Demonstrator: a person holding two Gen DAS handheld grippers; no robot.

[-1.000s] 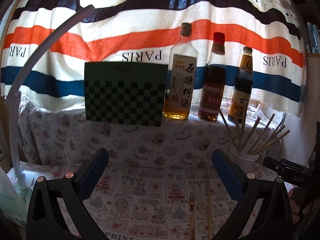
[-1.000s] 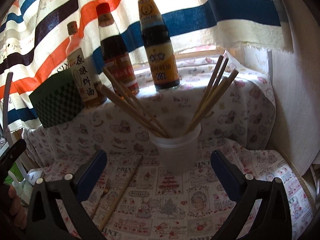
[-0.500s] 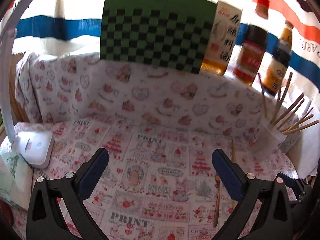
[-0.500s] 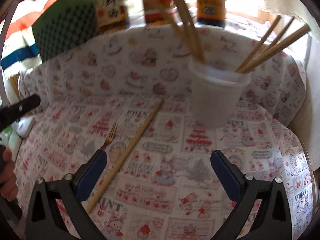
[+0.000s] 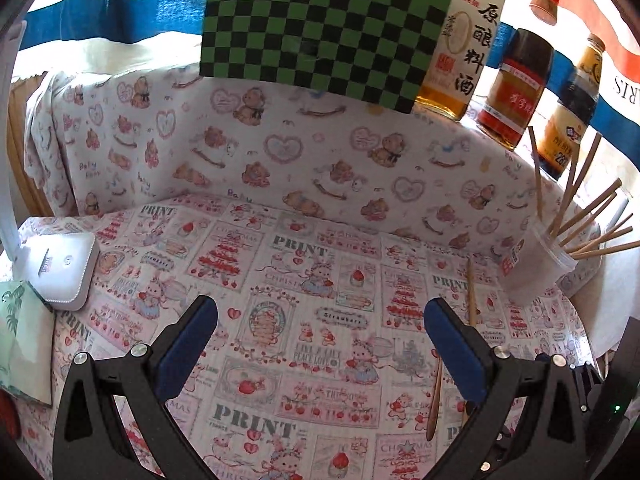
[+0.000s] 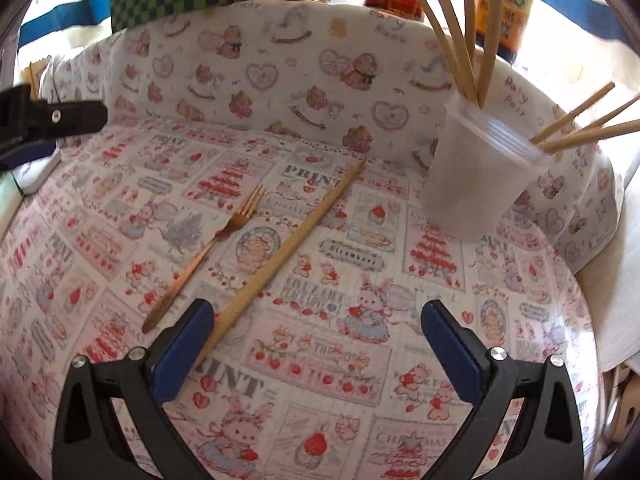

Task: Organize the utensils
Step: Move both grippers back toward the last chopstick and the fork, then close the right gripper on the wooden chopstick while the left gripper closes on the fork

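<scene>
Left wrist view: left gripper (image 5: 320, 320) jaws spread wide, empty, above bench (image 5: 280, 280). Cup (image 5: 536, 268) far right.

Right wrist view: right gripper (image 6: 316, 328) jaws released, empty. Chopstick (image 6: 288, 248) beside fork (image 6: 212, 244), left of centre. Advice: shift left, straddle chopstick mid-length, pinch, then drop into cup.

Your left gripper (image 5: 320, 332) hangs above the table, tilted down toward it, jaws spread wide with nothing between the blue pads (image 5: 188, 344). Your right gripper (image 6: 316, 336) is held the same way, angled downward, jaws wide apart and holding nothing. From the right wrist view, a black finger of your left gripper pokes in at about 9 o'clock, well apart from the right one.
</scene>
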